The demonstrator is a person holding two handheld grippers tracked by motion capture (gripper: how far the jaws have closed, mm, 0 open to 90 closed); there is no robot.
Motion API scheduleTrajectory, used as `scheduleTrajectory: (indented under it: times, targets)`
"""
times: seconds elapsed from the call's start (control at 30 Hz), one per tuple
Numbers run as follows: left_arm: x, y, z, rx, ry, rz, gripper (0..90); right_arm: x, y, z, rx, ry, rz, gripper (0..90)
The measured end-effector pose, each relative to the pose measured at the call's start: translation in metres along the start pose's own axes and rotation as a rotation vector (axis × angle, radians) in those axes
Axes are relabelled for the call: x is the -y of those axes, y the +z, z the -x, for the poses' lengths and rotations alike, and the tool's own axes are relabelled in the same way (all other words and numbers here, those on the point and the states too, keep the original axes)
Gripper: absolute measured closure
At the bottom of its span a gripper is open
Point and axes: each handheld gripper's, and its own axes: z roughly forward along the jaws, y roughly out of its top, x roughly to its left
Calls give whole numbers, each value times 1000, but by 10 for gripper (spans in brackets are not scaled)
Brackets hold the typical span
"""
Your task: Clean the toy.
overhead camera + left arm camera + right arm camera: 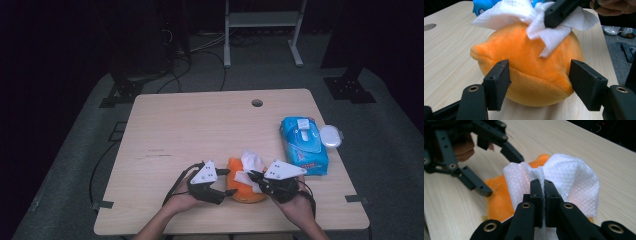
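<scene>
An orange plush toy (pixel 244 194) (pixel 531 67) (pixel 497 197) lies near the table's front edge. My left gripper (pixel 227 182) (pixel 541 86) reaches it from the left, and its two black jaws sit against the toy's sides with the plush bulging between them. A crumpled white wipe (pixel 250 162) (pixel 509 13) (pixel 576 177) rests on top of the toy. My right gripper (pixel 253 175) (pixel 543 187) comes in from the right, shut on a fold of that wipe. In the left gripper view the right gripper's jaw tip presses the wipe against the toy's top.
A blue pack of wipes (pixel 304 145) lies on the right of the wooden table (pixel 190 125), with a white oval lid (pixel 330 135) beside it. A cable hole (pixel 257 103) sits near the far edge. Beyond the table stand a metal frame and cables.
</scene>
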Motion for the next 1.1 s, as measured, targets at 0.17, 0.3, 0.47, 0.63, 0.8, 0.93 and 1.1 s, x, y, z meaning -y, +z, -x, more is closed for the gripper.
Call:
scheduleTrajectory:
  times: [0.17,0.3,0.47,0.63,0.8,0.93,1.1]
  targets:
    - [0,2,0,-29,10,-15,407,-5,-1,-19,-75,-45,13,863]
    - [1,1,-1,-29,3,-19,402,-3,8,-30,-43,-111,-34,856]
    - [2,2,-4,-22,-40,0,353,-2,1,-10,8,-53,-13,861]
    - [1,4,-2,-15,-51,-3,379,0,-3,-3,17,-14,-8,866]
    - [-1,5,2,-21,-24,-16,376,-3,7,-27,-55,-98,-24,857]
    - [2,4,-1,-22,-38,-10,367,-4,6,-19,-14,-97,-28,864]
    - [1,5,0,-19,-35,-10,368,-2,-2,-5,22,-45,-22,867]
